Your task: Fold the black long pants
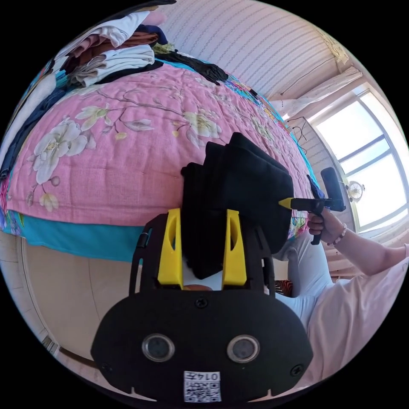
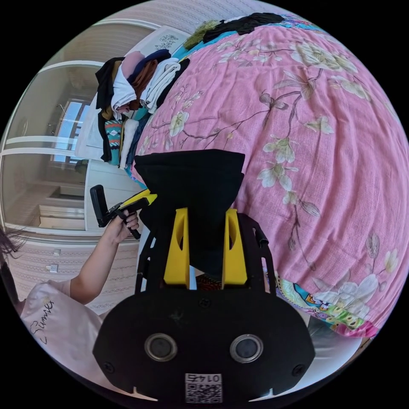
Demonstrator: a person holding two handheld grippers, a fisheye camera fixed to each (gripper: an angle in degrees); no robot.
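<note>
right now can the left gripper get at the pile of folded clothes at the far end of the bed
Probably not yet: the left gripper is occupied, jaws around the black pants, and the clothes pile lies across the pink quilt.

A bedroom of a home is indicated by a bed covered with a pink flowered quilt (image 1: pixel 128 140), clothes stacked at its far edge (image 1: pixel 110 51), papered walls (image 1: pixel 255 47) and a sunlit window (image 1: pixel 366 157).

A bed (image 1: pixel 106 170) with a pink flowered quilt (image 2: pixel 306 140) stands by a striped wall (image 1: pixel 255 47). Bright daylight comes through a big window (image 1: pixel 366 157). Folded clothes (image 2: pixel 132 93) lie piled at the bed's far edge.
</note>
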